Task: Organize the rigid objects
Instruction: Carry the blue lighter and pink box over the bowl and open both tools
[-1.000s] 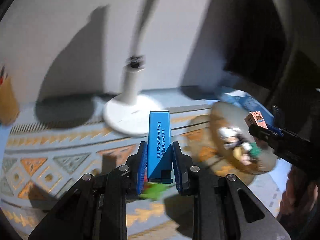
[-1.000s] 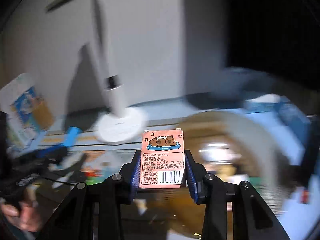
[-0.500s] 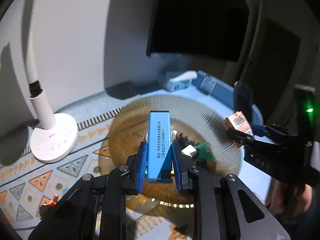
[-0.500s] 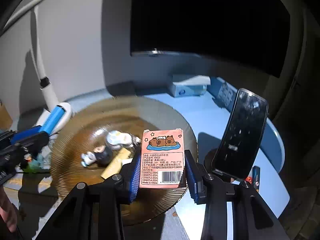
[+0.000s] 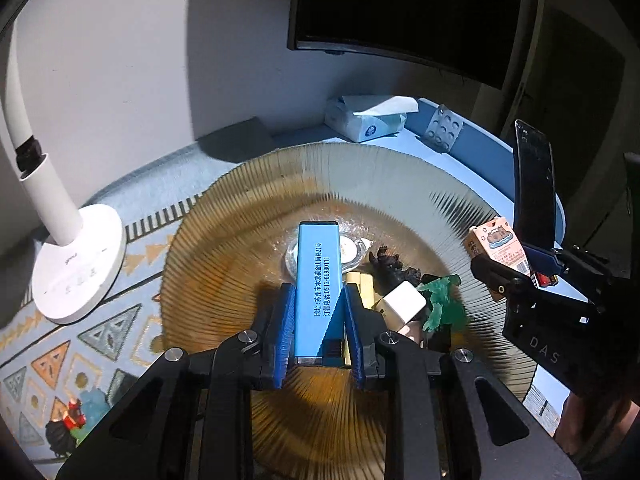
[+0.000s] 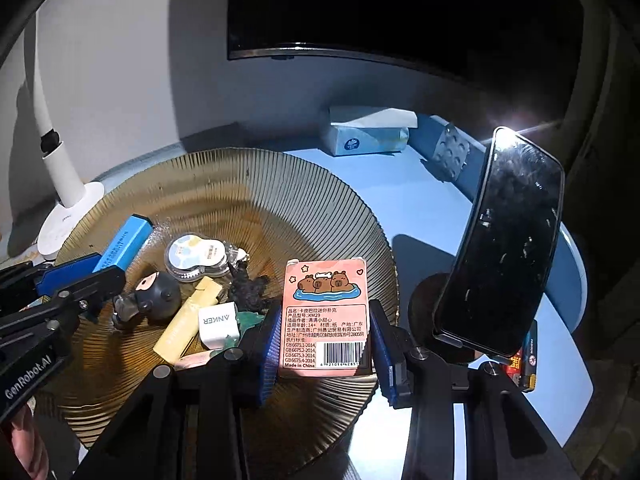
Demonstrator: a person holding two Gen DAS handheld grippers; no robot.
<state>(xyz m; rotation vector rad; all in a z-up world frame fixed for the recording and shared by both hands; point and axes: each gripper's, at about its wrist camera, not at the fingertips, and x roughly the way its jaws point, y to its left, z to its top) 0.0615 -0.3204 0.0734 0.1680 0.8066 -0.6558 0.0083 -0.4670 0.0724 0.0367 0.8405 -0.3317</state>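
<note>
My left gripper (image 5: pixel 318 320) is shut on a slim blue box (image 5: pixel 318 280) and holds it over the ribbed amber glass plate (image 5: pixel 248 224). My right gripper (image 6: pixel 324 340) is shut on a pink card box with capybaras (image 6: pixel 325 312) at the plate's right rim (image 6: pixel 320 192). On the plate lie a white Anker charger (image 6: pixel 218 324), a yellow stick (image 6: pixel 188 320), a round clear case (image 6: pixel 194 256), a dark figurine (image 6: pixel 248 288) and a grey round toy (image 6: pixel 156 296). The right gripper with the pink box also shows in the left wrist view (image 5: pixel 496 248).
A white desk lamp (image 5: pixel 68 248) stands left of the plate on a patterned mat (image 5: pixel 60 352). A phone on a stand (image 6: pixel 500 248) rises right of the plate. A tissue pack (image 6: pixel 364 130) and a blister pack (image 6: pixel 452 152) lie at the back of the blue table (image 6: pixel 420 208).
Both grippers swung right from the lamp to over the plate and moved closer to it, each still holding its box.
</note>
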